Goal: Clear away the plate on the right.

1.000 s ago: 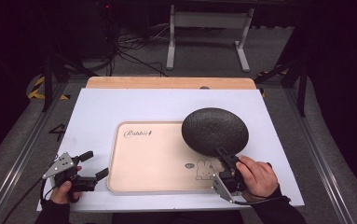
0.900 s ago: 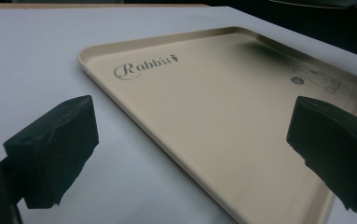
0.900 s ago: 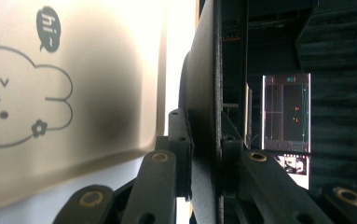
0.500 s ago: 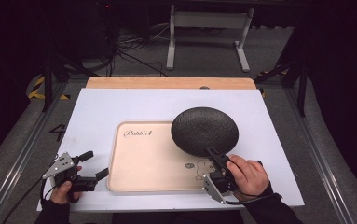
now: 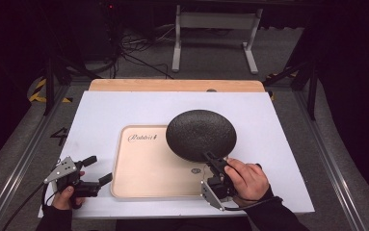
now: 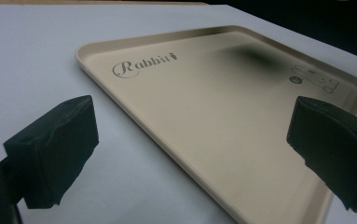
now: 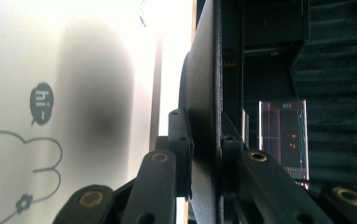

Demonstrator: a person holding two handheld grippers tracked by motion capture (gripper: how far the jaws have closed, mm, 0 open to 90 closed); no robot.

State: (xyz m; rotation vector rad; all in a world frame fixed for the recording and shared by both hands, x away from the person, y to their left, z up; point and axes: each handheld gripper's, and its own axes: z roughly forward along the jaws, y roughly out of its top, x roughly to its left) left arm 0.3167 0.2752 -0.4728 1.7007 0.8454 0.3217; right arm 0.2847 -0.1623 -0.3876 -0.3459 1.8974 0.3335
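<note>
A dark, speckled round plate (image 5: pixel 200 133) hangs over the right part of a beige tray (image 5: pixel 143 168) marked "Rabbit". My right gripper (image 5: pixel 211 158) is shut on the plate's near rim; in the right gripper view the plate (image 7: pixel 203 98) stands edge-on between both pads (image 7: pixel 181 140), above the tray's cartoon drawing (image 7: pixel 13 154). The left gripper (image 5: pixel 98 169) rests at the table's near left corner, open, jaws pointing at the tray. In the left gripper view the tray (image 6: pixel 223 112) lies ahead between the wide-apart pads (image 6: pixel 55 149), nothing gripped.
The tray sits on a white tabletop (image 5: pixel 124 108) with a wooden strip (image 5: pixel 172 85) along its far edge. Beyond it are a metal stand (image 5: pixel 216 29) and cables on the dark floor. The plate casts a shadow on the tray (image 6: pixel 255 53).
The right gripper has carried the plate leftward, from the tray's right edge to over the tray's right part. The left gripper has stayed in place.
</note>
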